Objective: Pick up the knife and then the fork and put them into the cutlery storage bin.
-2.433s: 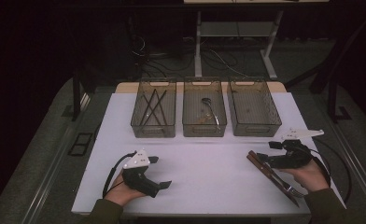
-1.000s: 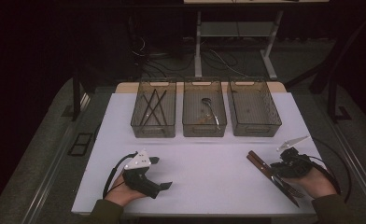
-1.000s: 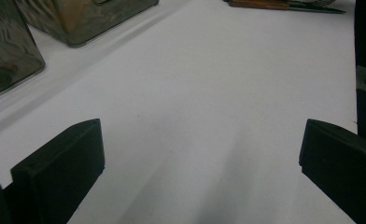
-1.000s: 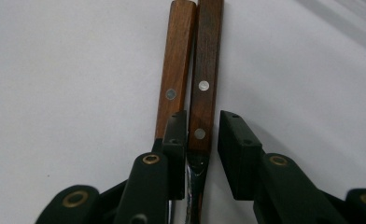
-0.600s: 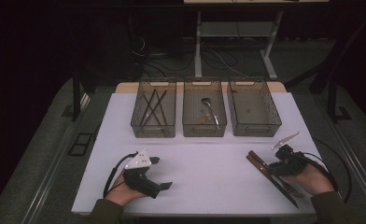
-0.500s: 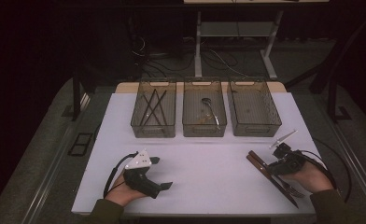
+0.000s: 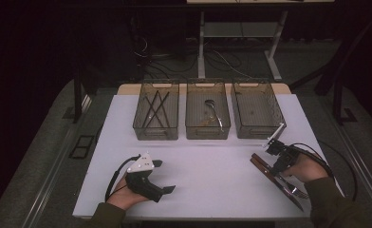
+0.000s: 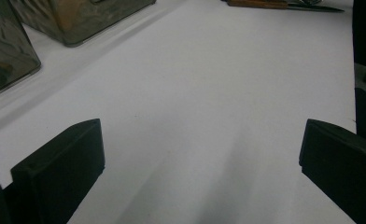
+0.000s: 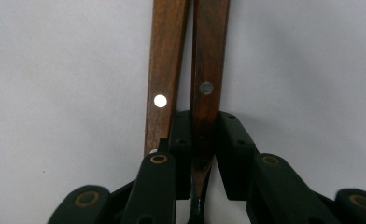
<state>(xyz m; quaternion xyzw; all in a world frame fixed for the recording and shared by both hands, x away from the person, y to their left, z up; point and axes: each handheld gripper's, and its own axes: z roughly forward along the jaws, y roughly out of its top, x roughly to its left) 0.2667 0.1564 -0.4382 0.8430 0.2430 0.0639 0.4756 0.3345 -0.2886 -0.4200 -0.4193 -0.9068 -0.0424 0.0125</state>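
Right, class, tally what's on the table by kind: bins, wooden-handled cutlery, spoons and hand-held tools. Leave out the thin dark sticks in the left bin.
Clear bins: 3
Wooden-handled cutlery: 2
Spoon: 1
Hand-held tools: 2
Total: 8

Handles (image 9: 208, 70) dark wood (metal rivets); table (image 7: 212, 166) matt white; bins (image 7: 208, 116) translucent plastic.
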